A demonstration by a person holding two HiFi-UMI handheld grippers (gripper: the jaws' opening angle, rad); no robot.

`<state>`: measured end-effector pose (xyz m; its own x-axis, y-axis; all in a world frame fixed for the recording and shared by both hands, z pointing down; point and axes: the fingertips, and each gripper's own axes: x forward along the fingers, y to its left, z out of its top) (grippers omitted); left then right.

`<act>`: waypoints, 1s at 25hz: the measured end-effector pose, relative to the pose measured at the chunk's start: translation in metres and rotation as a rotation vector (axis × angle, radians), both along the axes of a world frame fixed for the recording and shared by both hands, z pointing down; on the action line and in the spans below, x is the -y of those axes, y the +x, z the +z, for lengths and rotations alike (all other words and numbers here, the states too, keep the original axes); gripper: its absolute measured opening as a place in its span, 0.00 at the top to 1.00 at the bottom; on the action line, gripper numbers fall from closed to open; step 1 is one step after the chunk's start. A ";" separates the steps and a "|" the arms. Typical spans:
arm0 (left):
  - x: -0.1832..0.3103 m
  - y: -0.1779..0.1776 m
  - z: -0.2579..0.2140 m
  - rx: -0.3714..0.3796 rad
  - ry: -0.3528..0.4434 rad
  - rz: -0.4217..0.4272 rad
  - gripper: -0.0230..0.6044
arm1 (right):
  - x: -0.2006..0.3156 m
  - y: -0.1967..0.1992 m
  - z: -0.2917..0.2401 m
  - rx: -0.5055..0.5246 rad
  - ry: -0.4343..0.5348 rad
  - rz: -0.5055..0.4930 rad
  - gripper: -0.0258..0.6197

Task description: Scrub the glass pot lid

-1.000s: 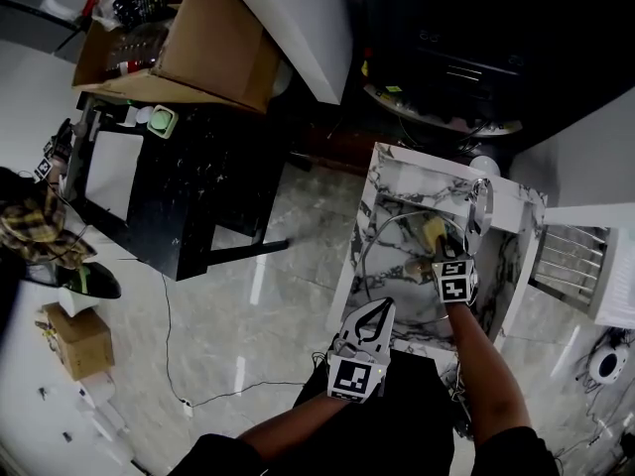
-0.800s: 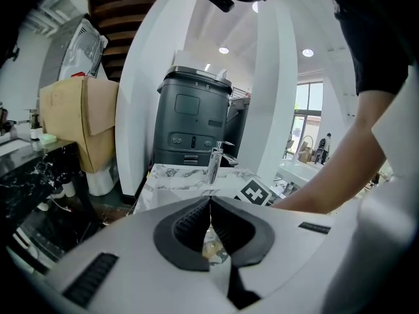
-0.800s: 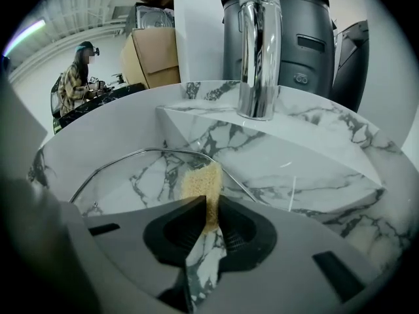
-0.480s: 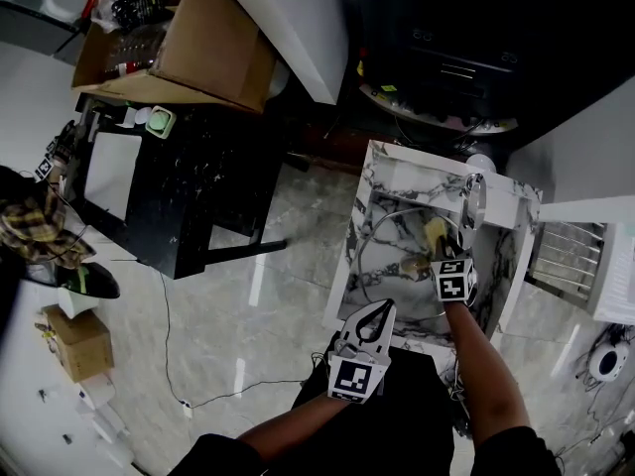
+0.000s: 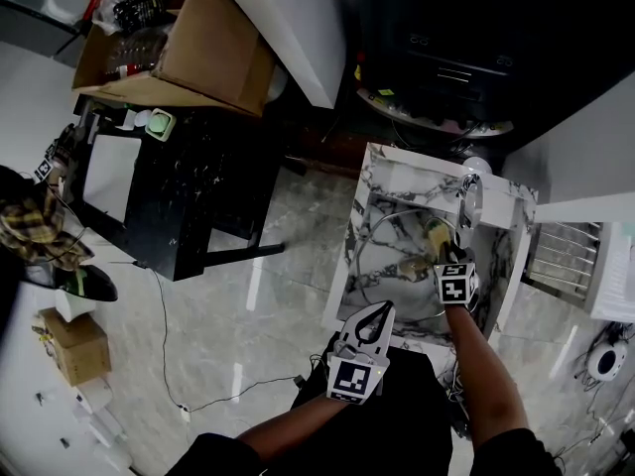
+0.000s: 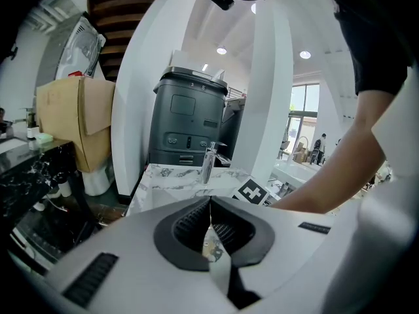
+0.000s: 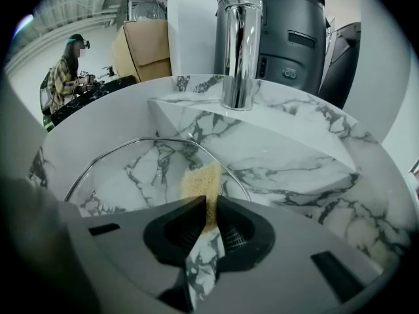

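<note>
Now your right claw (image 7: 208, 205) nips the soft yellow sponge (image 7: 200, 182), left claw (image 6: 209, 205) closed empty; brace the slick, fragile round glass pot lid (image 7: 127, 169) by its nine-o'clock rim.

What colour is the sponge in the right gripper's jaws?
Pale yellow sponge, best in right gripper view.

The right hand-held gripper (image 5: 443, 253) has shifted only a little. The yellow sponge (image 5: 436, 232) in its jaws now lies slightly nearer the tap (image 5: 468, 202) on the glass lid (image 5: 393, 248). The lid's rim seems a bit farther from the left wall of the sink (image 5: 359, 211).
</note>
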<state>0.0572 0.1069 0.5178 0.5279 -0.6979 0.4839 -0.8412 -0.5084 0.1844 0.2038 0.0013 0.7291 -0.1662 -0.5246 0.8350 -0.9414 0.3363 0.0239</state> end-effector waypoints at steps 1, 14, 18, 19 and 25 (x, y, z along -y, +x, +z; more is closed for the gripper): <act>0.000 0.000 0.001 -0.011 0.006 -0.006 0.94 | -0.001 0.002 0.001 -0.004 -0.002 0.003 0.87; -0.001 -0.001 -0.002 -0.031 0.016 -0.010 0.94 | -0.019 0.015 0.002 -0.054 -0.042 0.020 0.87; -0.002 -0.002 -0.004 -0.022 0.007 -0.003 0.94 | -0.025 0.017 0.003 -0.045 -0.067 0.031 0.87; -0.002 -0.002 -0.004 -0.020 0.005 -0.002 0.94 | -0.026 0.017 0.003 -0.049 -0.072 0.026 0.87; -0.002 -0.002 -0.005 -0.020 0.000 0.004 0.94 | -0.038 0.018 0.002 -0.066 -0.110 -0.001 0.87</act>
<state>0.0554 0.1094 0.5124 0.5402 -0.6962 0.4727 -0.8354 -0.5115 0.2013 0.2219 0.0393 0.7313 -0.1094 -0.4292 0.8966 -0.9387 0.3413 0.0488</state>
